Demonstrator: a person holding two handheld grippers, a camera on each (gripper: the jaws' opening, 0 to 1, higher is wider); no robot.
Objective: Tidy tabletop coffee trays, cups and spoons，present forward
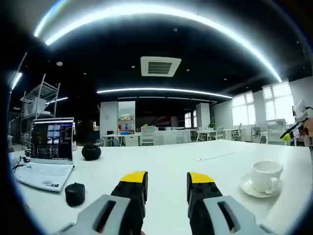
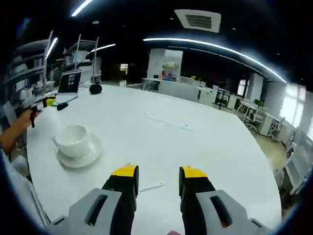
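No brand or readable writing can be made out; the laptop (image 1: 49,152) at 9 o'clock in the left gripper view carries only blurred screen panels. The white table (image 1: 171,161) is seen broad and glossy, within an open office of dark ceiling, strip lights and a ceiling vent (image 1: 160,66). The left gripper (image 1: 167,182) is held over the table, jaws parted with nothing between them. A white cup (image 1: 265,175) is set on its saucer (image 1: 248,187) at 3 o'clock. In the right gripper view, the right gripper (image 2: 157,178) is likewise spread apart and unladen; the cup (image 2: 71,139) lies at 9 o'clock, and a spoon (image 2: 150,186) rests between the jaws' tips.
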